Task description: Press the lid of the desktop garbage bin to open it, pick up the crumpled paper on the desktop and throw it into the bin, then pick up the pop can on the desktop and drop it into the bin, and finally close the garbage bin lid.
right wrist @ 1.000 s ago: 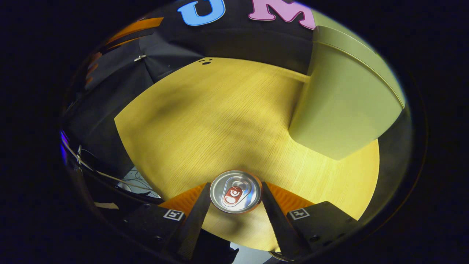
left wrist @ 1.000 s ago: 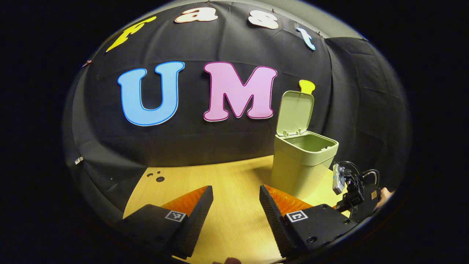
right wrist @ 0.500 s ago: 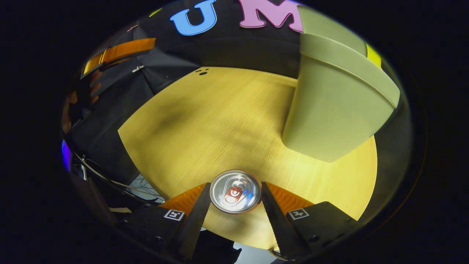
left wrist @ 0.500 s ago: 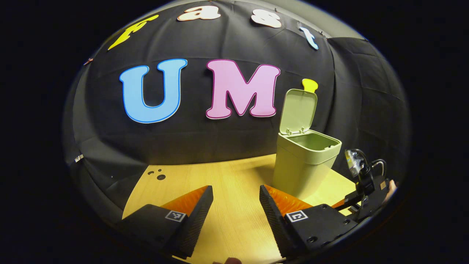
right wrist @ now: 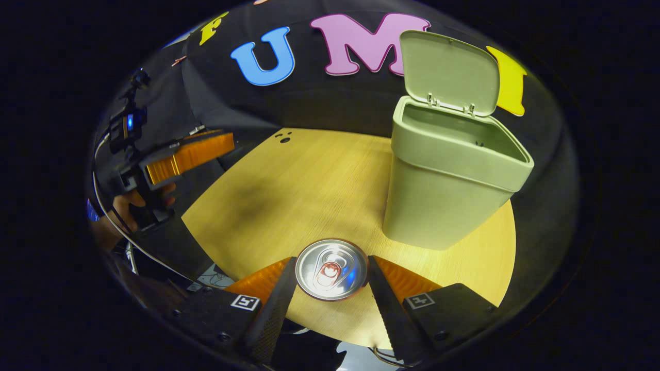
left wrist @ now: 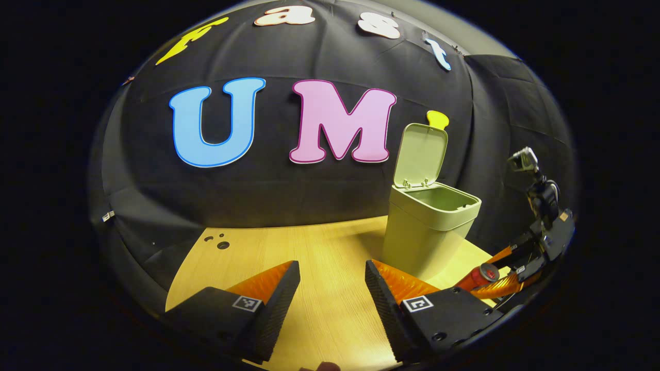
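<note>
Carrying the pop can (right wrist: 331, 269) clamped between the right gripper (right wrist: 331, 278) fingers, centre it above the open bin (right wrist: 448, 170) before releasing (left gripper (left wrist: 332, 293) fingers apart, idle).

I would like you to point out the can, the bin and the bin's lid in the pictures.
can (right wrist: 331, 269): right gripper view, on its silver top, between the right gripper's fingers.
bin (right wrist: 433, 203): right gripper view, on its front wall.
lid (left wrist: 420, 154): left gripper view, on the inner face of the raised lid.
</note>
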A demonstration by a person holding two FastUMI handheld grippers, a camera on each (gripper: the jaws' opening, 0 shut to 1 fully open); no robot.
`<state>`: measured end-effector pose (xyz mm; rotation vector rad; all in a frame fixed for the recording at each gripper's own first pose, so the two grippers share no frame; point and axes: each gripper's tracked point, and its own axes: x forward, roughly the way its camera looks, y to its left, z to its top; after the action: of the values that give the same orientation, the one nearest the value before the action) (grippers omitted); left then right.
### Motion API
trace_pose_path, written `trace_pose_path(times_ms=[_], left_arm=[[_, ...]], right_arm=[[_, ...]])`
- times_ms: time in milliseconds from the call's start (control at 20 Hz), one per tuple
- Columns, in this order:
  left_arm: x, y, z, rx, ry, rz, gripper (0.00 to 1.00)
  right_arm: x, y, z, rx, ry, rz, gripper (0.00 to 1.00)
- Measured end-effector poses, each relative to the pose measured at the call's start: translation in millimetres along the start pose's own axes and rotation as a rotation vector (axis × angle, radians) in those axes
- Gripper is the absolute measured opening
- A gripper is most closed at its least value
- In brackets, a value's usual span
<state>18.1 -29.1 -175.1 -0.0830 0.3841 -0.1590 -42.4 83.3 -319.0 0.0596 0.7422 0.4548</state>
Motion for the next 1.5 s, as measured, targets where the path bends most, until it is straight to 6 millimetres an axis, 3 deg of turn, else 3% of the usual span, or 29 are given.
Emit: trace_pose_path(times_ms=[250,450,700,850,1100,1300,1500], left_arm=[[-1,-2,-2,-0.008,0.003,0.000,0.84],[-1,-2,-3,-0.012,0.007,0.007,0.84],[-4,-1,-4,-0.016,0.009,0.021,0.84],[-6,4,-4,-0.014,0.010,0.034,0.84],[-7,9,-3,-0.014,0.013,0.062,0.84],[-5,13,-5,-0.029,0.014,0.080,0.84],[-4,15,-5,-0.042,0.015,0.101,0.84]], right_arm=[[-16,4,45,0.015,-0.107,0.015,0.86],[-34,-3,92,0.043,-0.218,0.023,0.86],[-47,-35,148,0.083,-0.334,0.010,0.86],[-51,-59,172,0.096,-0.386,-0.018,0.86],[-44,-102,194,0.126,-0.432,-0.082,0.86],[-21,-134,191,0.146,-0.393,-0.123,0.86],[6,-154,184,0.150,-0.326,-0.147,0.86]])
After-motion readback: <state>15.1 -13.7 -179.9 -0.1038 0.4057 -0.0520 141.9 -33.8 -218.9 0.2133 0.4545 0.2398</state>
